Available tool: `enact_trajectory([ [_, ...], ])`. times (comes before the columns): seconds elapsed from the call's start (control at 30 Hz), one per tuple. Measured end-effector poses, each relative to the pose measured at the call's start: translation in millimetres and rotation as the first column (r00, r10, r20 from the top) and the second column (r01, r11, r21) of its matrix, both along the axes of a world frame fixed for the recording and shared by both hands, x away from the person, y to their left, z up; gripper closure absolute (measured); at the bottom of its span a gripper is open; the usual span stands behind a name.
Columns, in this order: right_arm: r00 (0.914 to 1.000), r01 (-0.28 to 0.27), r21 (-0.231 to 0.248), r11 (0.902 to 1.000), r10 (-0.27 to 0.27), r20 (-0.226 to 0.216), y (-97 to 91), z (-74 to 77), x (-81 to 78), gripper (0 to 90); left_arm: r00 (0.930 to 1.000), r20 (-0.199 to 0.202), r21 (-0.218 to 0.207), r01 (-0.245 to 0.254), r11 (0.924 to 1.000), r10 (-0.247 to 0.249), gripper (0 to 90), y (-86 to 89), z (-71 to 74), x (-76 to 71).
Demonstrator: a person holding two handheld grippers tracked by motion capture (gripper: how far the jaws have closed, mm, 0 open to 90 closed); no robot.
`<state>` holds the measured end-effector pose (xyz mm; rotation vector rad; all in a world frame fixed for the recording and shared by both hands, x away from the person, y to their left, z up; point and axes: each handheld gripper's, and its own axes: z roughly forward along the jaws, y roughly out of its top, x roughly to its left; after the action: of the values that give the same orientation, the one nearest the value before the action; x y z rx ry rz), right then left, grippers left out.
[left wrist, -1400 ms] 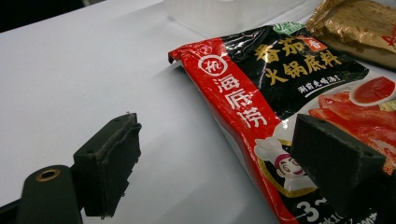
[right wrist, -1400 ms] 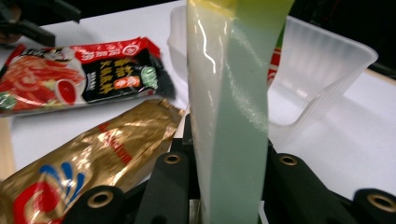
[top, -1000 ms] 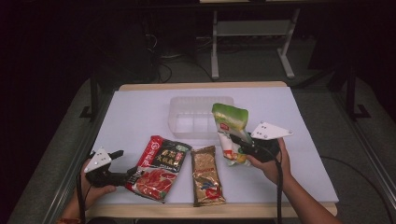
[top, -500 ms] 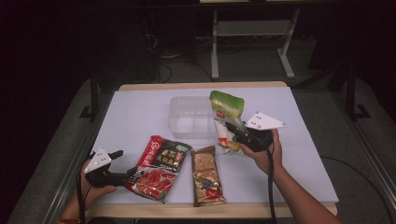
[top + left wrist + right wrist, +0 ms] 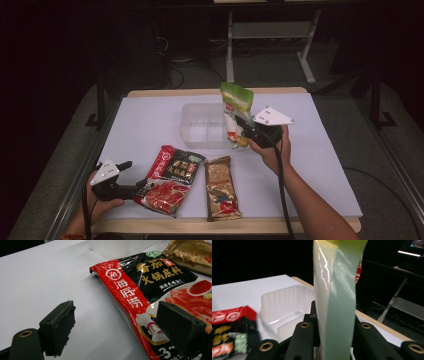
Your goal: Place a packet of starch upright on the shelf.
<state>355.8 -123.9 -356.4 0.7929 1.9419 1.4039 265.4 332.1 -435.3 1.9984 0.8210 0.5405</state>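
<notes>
My right gripper (image 5: 244,131) is shut on a green and white pouch (image 5: 235,114), which stands upright over the right end of a clear plastic tray (image 5: 200,131). In the right gripper view the pouch (image 5: 337,302) rises edge-on between the two black jaws, with the tray (image 5: 284,310) behind it to the left. My left gripper (image 5: 131,176) rests at the table's near left with its jaws open. One of its fingers (image 5: 178,325) lies over the corner of a red and black hotpot sachet (image 5: 150,290), and the other finger (image 5: 58,327) hovers over bare table. The sachet (image 5: 172,177) lies flat.
A gold and brown snack packet (image 5: 221,187) lies flat right of the red sachet. The white table (image 5: 320,165) has bare room to the right and at the far left. Dark floor, cables and a metal stand lie beyond the far edge.
My right gripper has carried the green pouch left and away from me, from beside the tray to over its right end. The left gripper has stayed still.
</notes>
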Motion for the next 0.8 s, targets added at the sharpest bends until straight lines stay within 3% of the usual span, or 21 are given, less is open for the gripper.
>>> enact_trajectory([
  [0.4, 0.9972, 0.075, 0.002, 0.9972, -0.075, 0.002, 18.3, -5.6, 32.3, 75.7, 1.0, -0.004, -0.001, 0.005, 1.0, -0.005, 15.4, -0.1, -0.8, -0.5],
  [0.8, 0.9854, 0.17, -0.001, 0.9855, -0.17, -0.015, 25.9, -17.7, 57.2, 75.7, 0.9999, -0.007, 0.001, 0.01, 0.9999, -0.01, 15.4, 0.3, -1.4, 0.1],
])
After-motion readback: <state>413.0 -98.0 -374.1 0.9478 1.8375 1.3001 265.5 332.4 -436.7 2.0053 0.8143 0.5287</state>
